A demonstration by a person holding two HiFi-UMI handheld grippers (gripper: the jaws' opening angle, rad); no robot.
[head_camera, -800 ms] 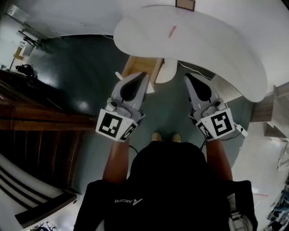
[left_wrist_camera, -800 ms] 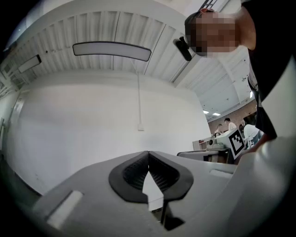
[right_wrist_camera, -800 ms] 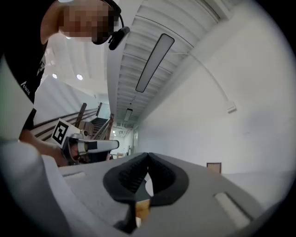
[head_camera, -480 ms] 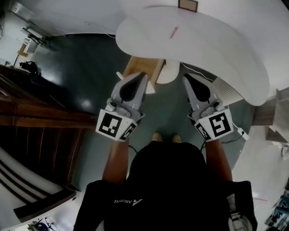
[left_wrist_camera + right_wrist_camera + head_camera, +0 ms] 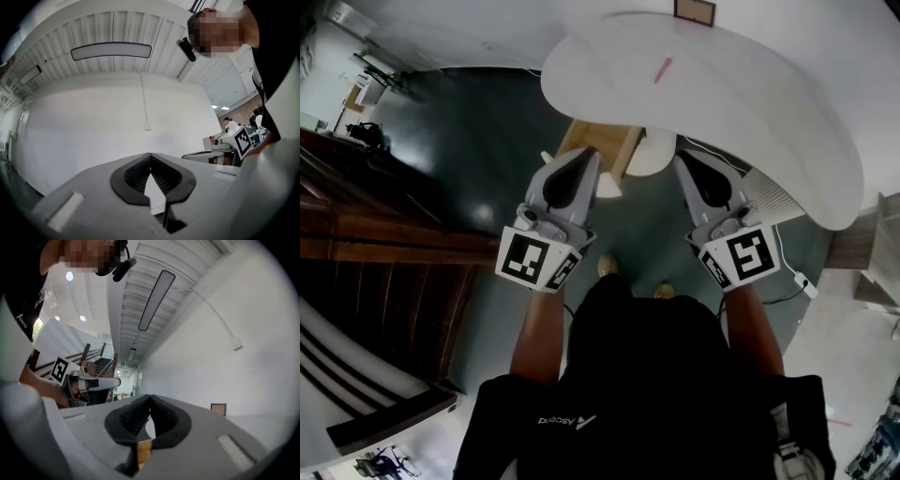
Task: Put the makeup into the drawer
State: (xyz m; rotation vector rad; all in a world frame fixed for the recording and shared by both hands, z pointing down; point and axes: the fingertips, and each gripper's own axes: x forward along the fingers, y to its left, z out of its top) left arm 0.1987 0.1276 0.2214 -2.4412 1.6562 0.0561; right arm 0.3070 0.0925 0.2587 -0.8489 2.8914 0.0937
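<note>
Makeup (image 5: 661,68): thin pink stick, lying on smooth white curved table (image 5: 769,112), 12 o'clock from both grippers. Left gripper (image 5: 587,156), right gripper (image 5: 679,161): grey shells, ribbed black pads, jaws fully closed, nothing held. Light wooden cabinet (image 5: 592,142) under table edge.

The desk (image 5: 741,103) top is smooth, matt white. Under it, the cabinet (image 5: 598,141) is pale bare wood. Beside the desk the floor (image 5: 469,150) is dark and glossy. The left claw (image 5: 584,159) and right claw (image 5: 684,161) are matt grey plastic with ribbed black pads (image 5: 135,174).
</note>
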